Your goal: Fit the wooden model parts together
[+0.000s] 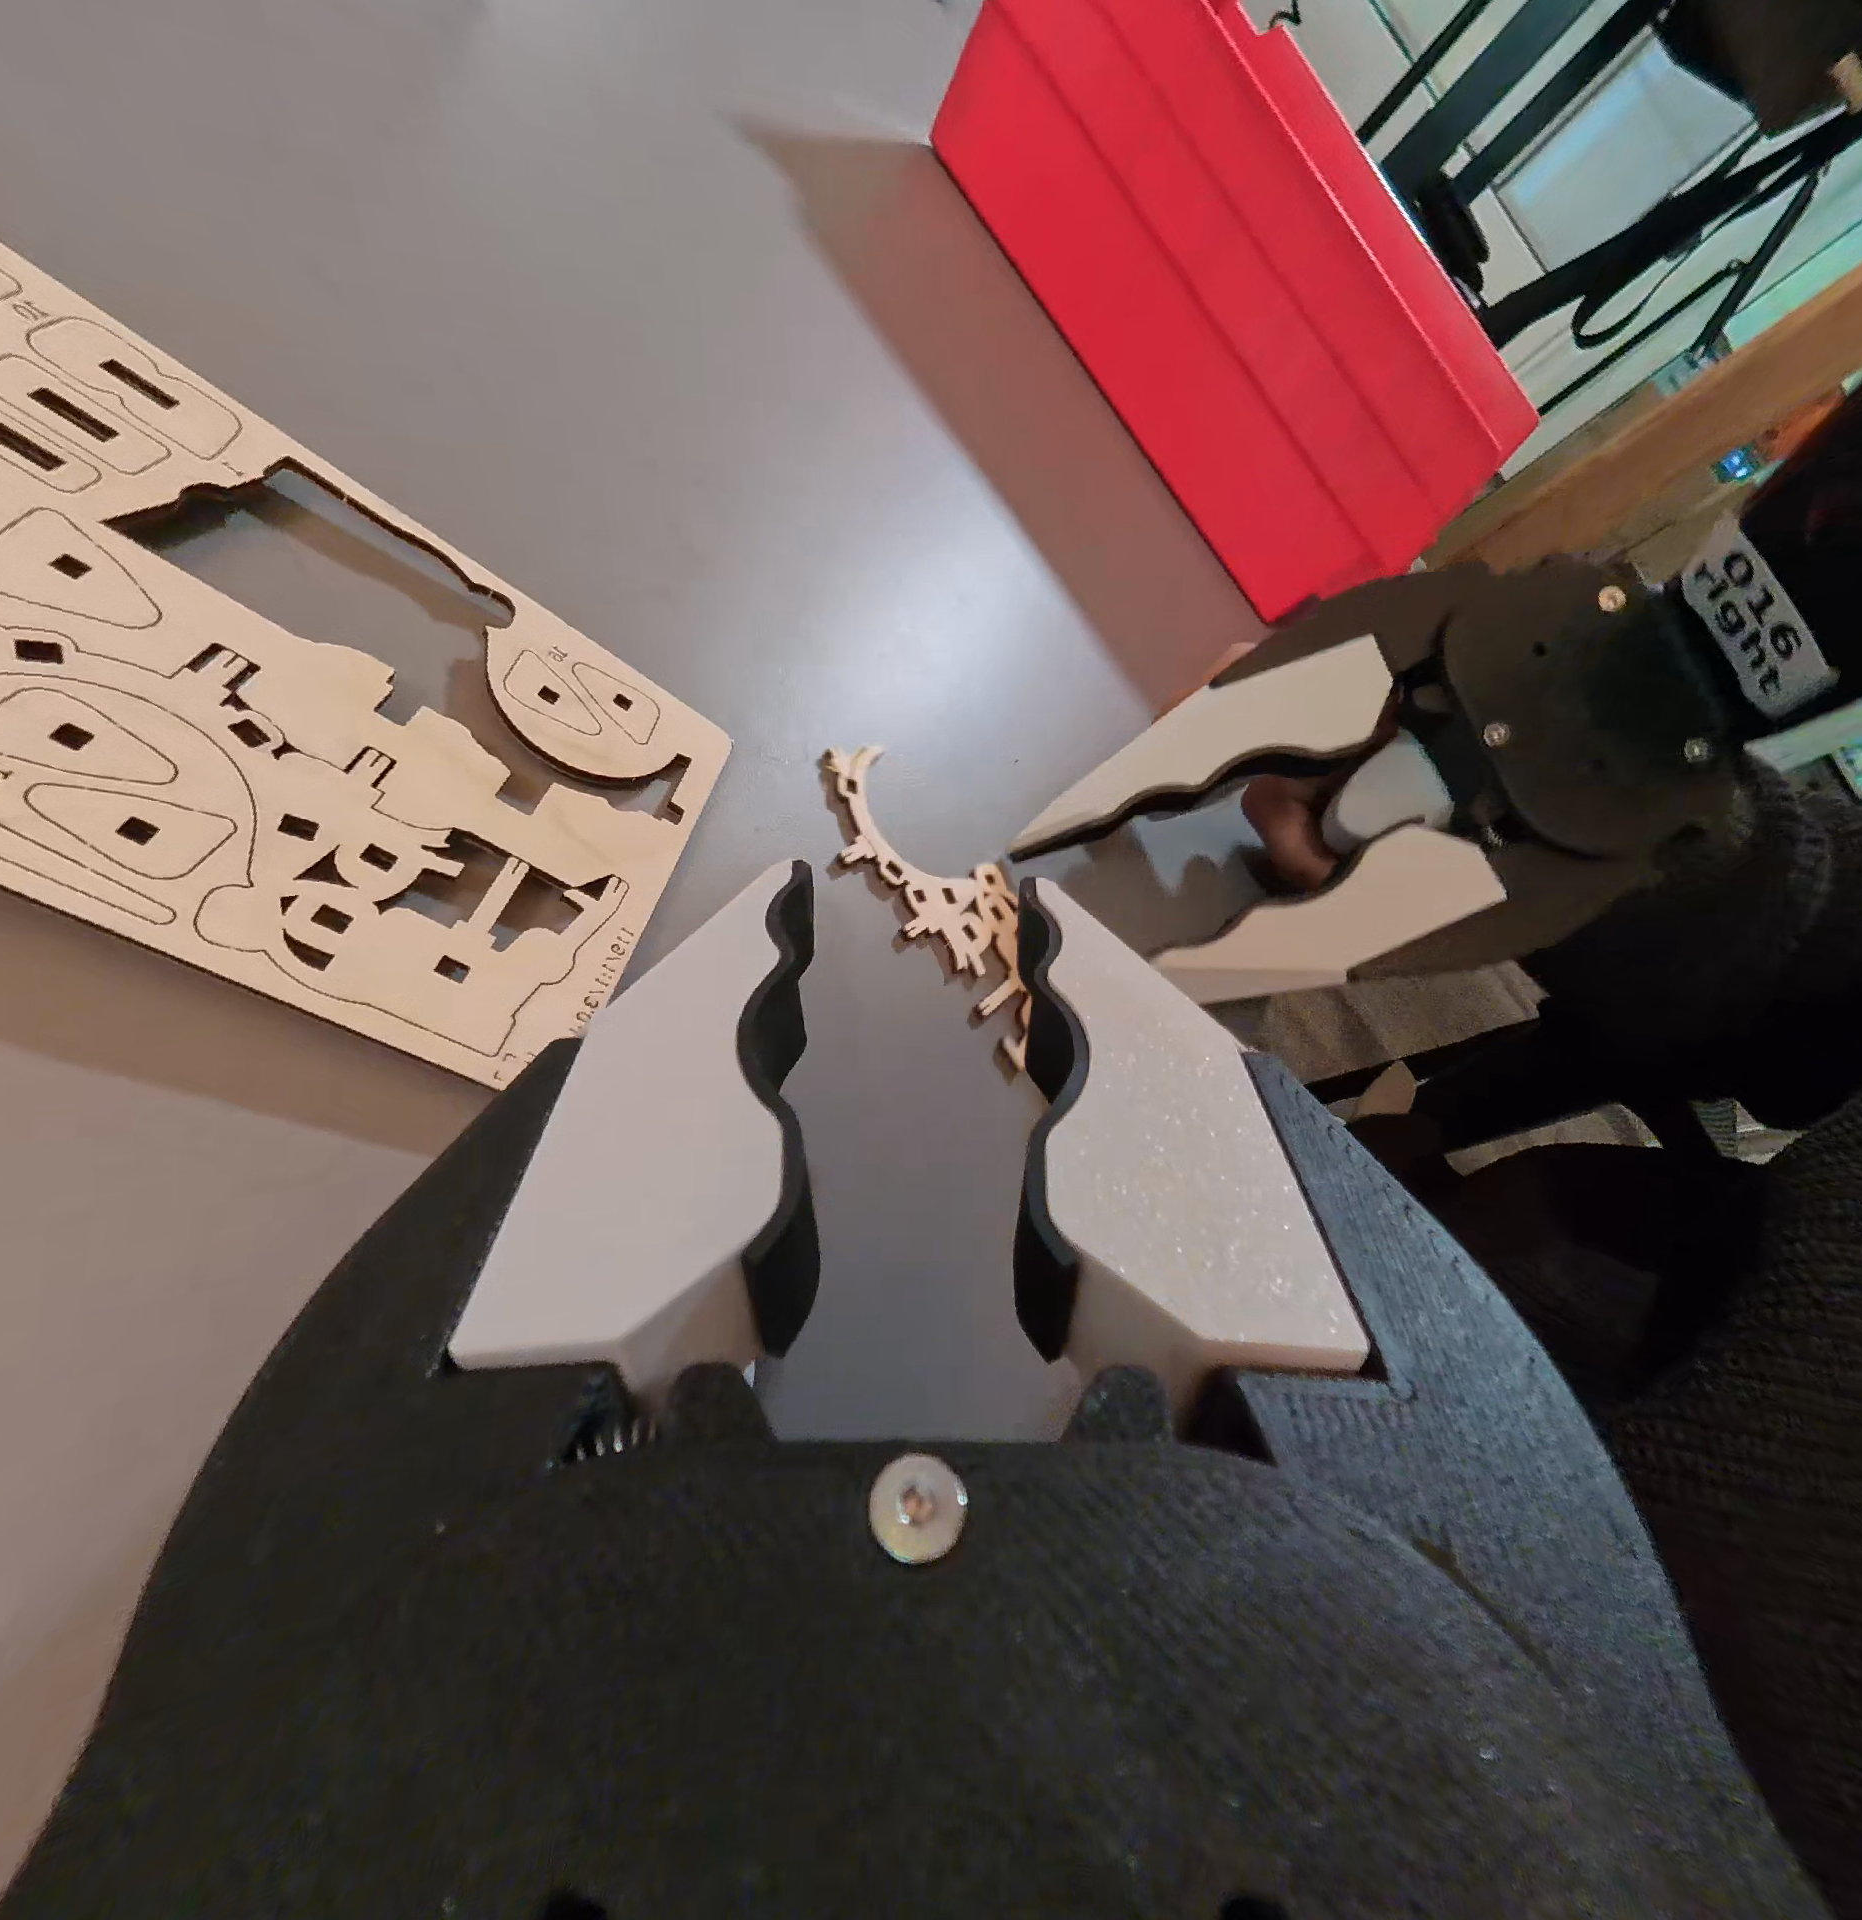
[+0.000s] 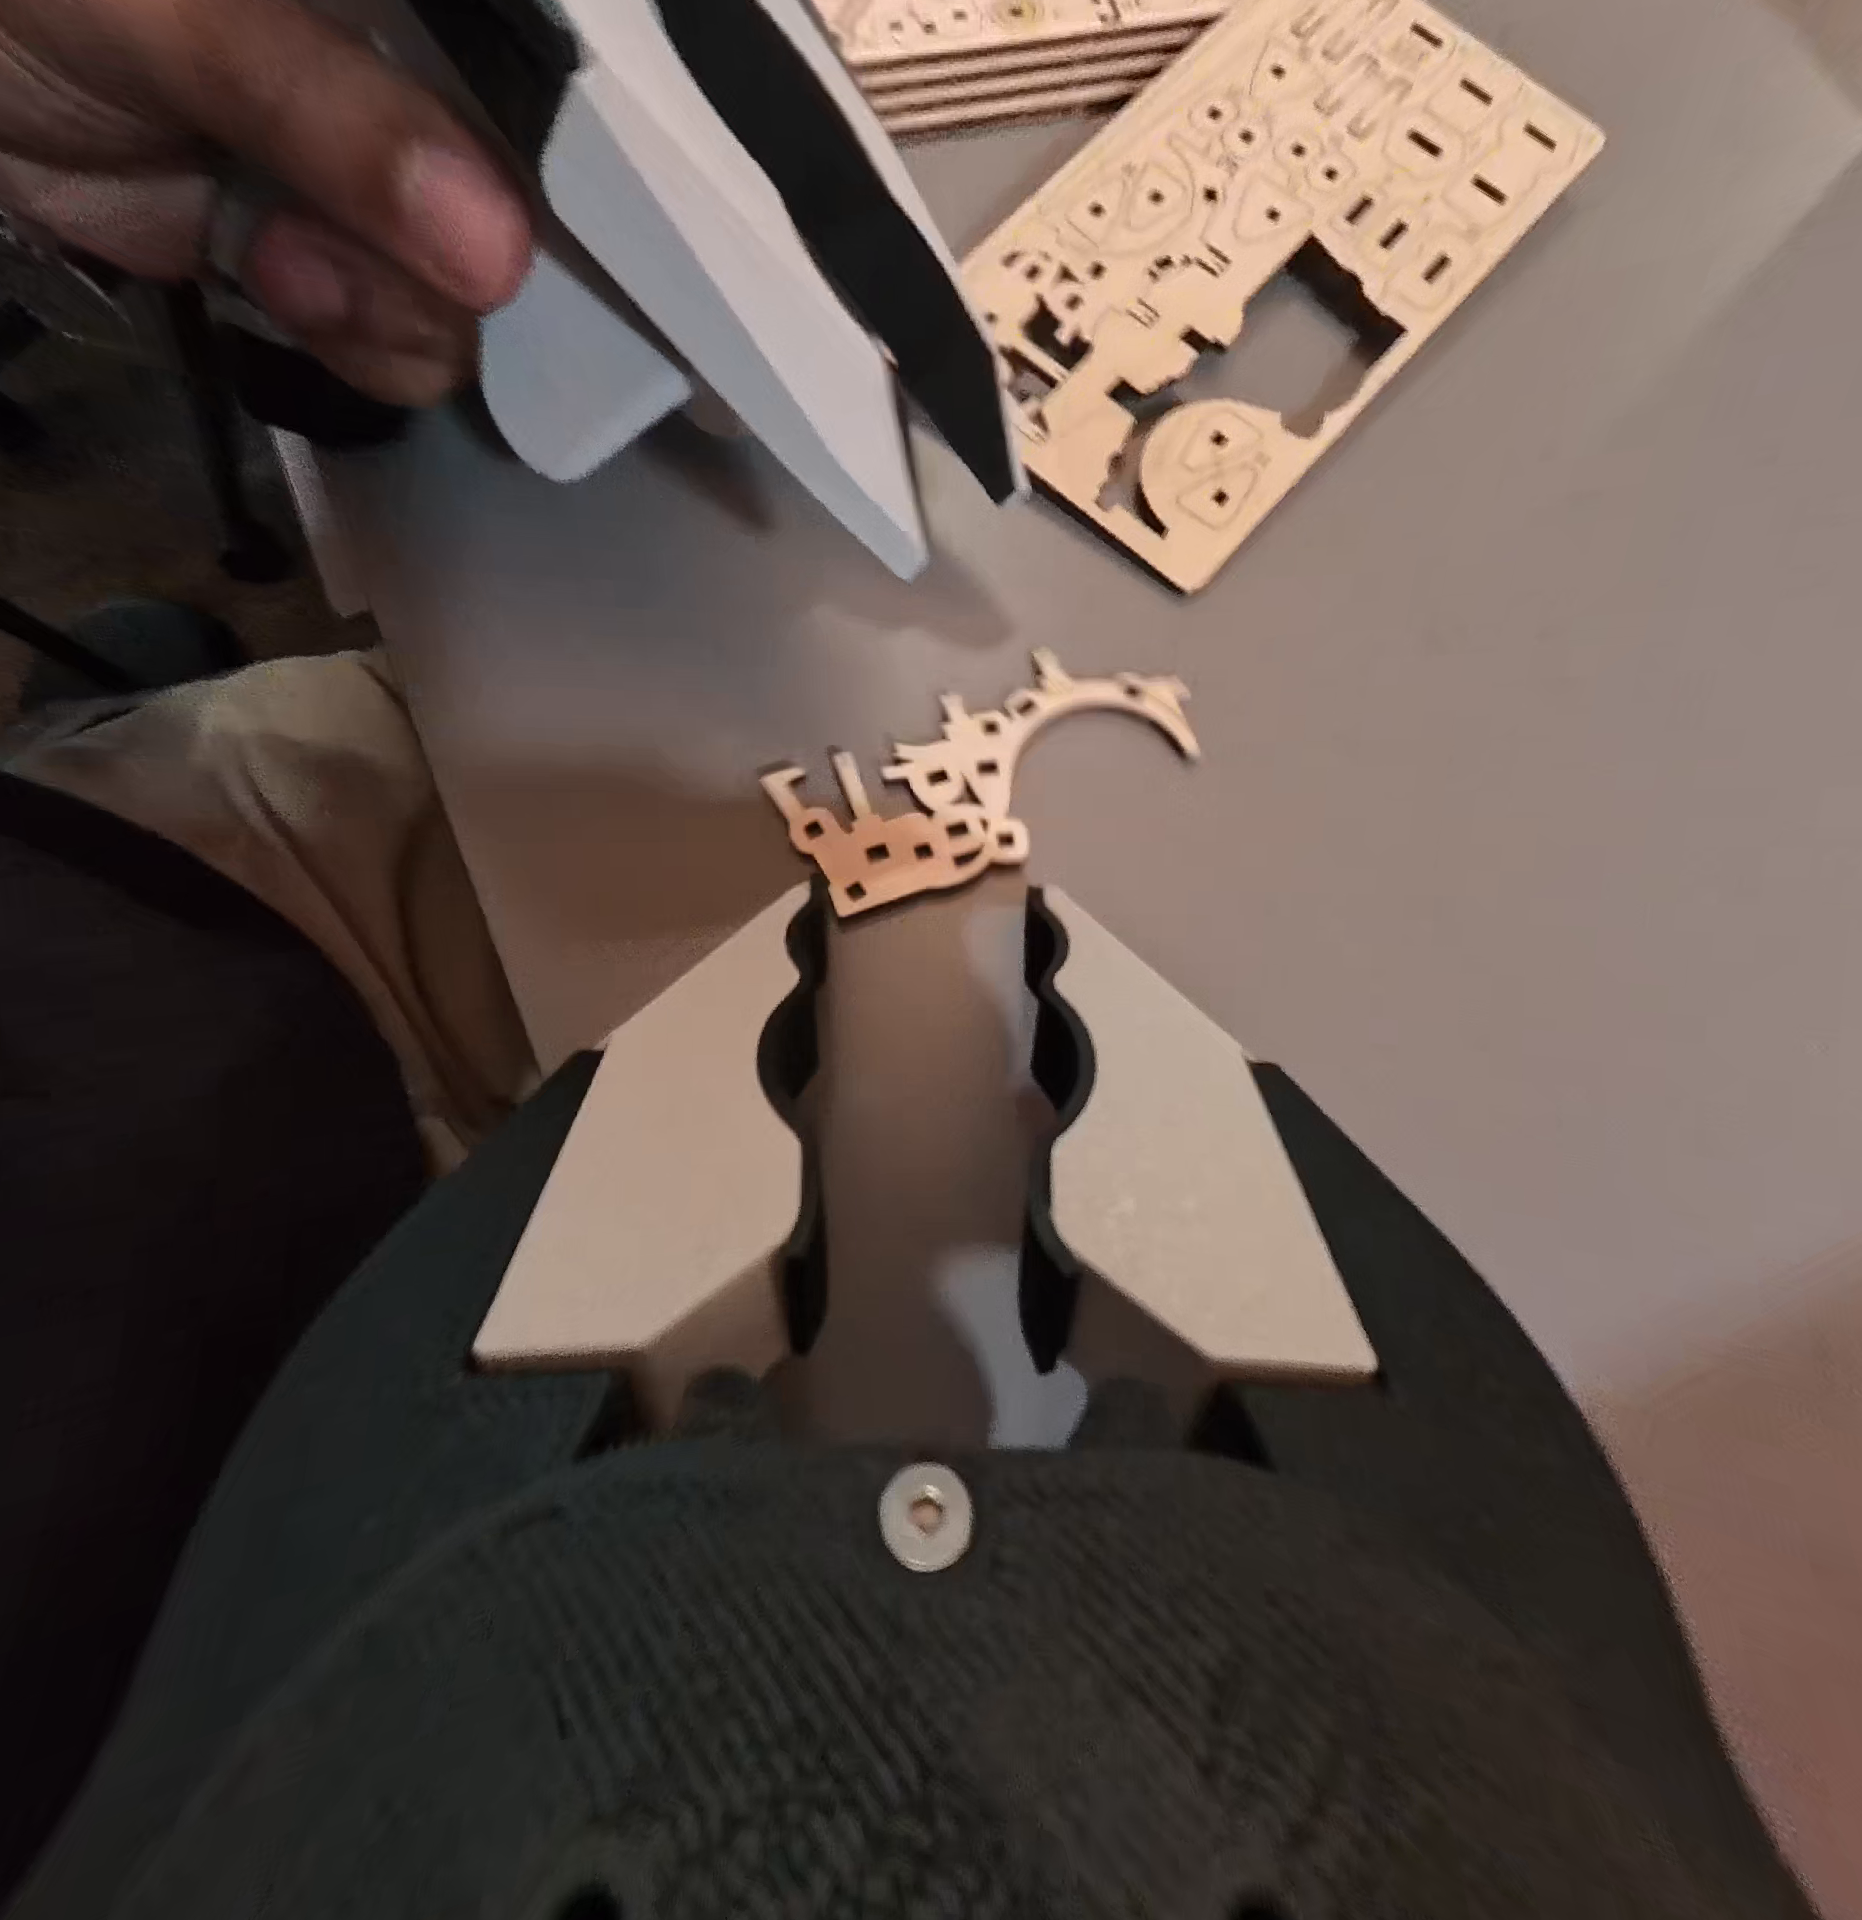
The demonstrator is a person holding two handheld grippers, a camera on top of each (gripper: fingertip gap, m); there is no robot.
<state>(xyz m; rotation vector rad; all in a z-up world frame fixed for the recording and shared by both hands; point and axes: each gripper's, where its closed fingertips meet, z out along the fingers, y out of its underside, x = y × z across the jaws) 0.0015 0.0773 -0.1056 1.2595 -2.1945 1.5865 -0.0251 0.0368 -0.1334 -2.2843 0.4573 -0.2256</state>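
A thin curved wooden model part point(image 1: 932, 878) with small square holes lies flat on the grey table point(image 1: 594, 260). It also shows in the right wrist view point(image 2: 937, 810). My left gripper point(image 1: 914, 883) is open and empty, its fingertips just short of the part, whose near end is hidden behind the right finger. My right gripper point(image 2: 925, 902) is open and empty, with the part's near end at its left fingertip. The right gripper also shows in the left wrist view point(image 1: 1020, 852) beside the part. The left gripper shows in the right wrist view point(image 2: 963, 535) above the part.
A laser-cut wooden sheet point(image 1: 283, 727) with punched-out gaps lies to the left; it also shows in the right wrist view point(image 2: 1280, 301), beside a stack of more sheets point(image 2: 1010, 73). A red box point(image 1: 1218, 291) stands at the far right. A hand point(image 2: 283, 187) holds the left gripper. There is about 6 centimeters between the tips of the two grippers.
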